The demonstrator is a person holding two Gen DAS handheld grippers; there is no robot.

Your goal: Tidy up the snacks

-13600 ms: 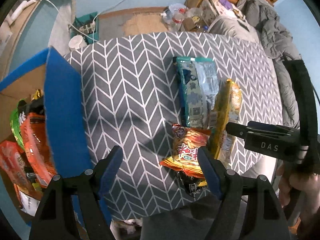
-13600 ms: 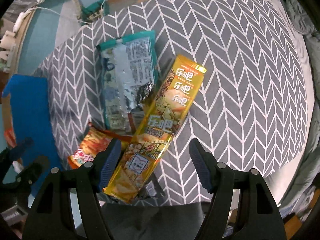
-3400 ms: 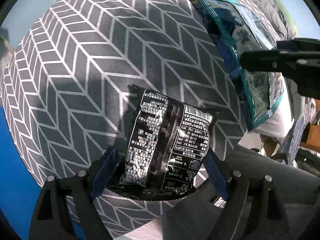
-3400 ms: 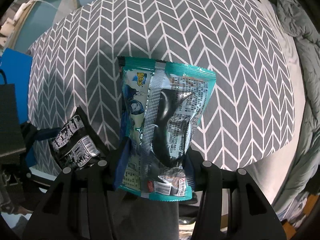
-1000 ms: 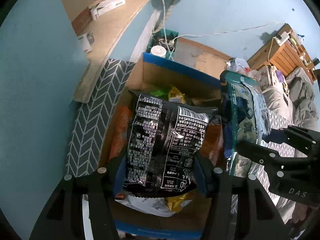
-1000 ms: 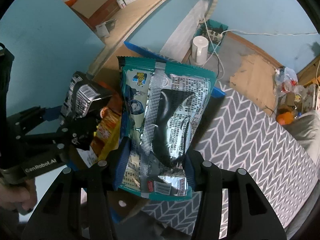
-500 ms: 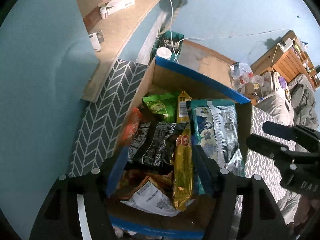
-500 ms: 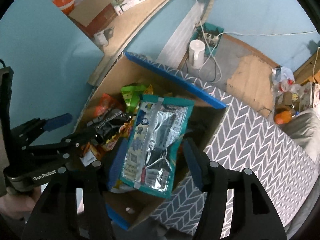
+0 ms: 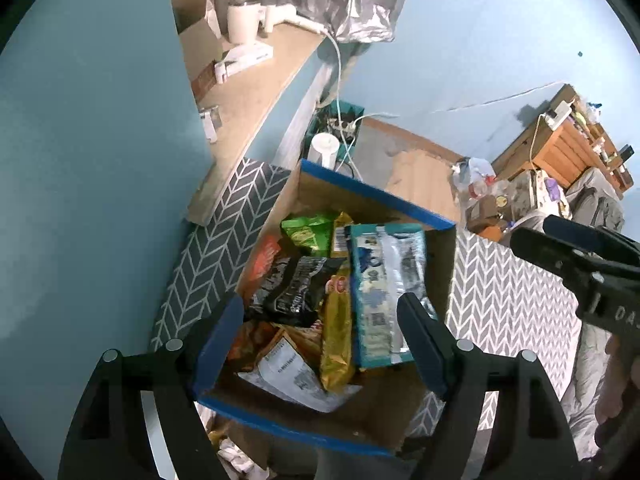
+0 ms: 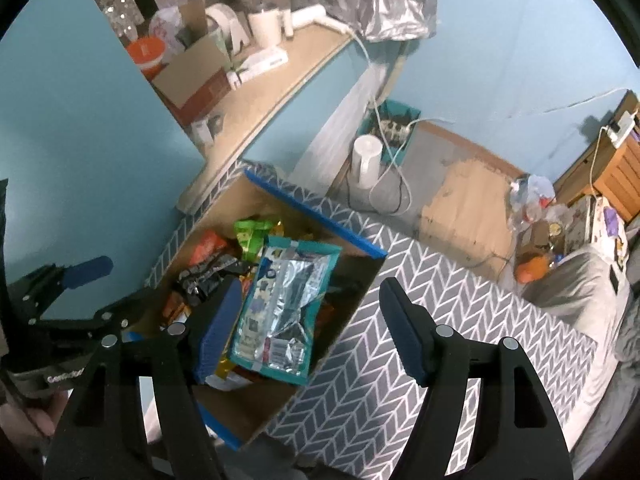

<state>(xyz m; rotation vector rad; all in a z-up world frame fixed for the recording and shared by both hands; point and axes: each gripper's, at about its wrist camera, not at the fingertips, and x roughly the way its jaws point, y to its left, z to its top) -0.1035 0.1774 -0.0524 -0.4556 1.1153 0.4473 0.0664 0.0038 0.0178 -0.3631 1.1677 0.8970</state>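
Both the left gripper (image 9: 320, 320) and right gripper (image 10: 310, 300) hang empty above the box (image 9: 376, 196), jaws just spreading; the black packet (image 9: 292, 288) and teal packet (image 10: 284, 304) lie inside.

The left black plastic two-finger gripper (image 9: 320, 336) has blue ribbed pads on its fingers (image 9: 420, 336) and round silver screws on the arms. The right black plastic two-finger gripper (image 10: 310, 326) looks the same. White letters "DA" are printed on its side in the left view. A bare hand (image 10: 38, 412) shows at the frame edge.
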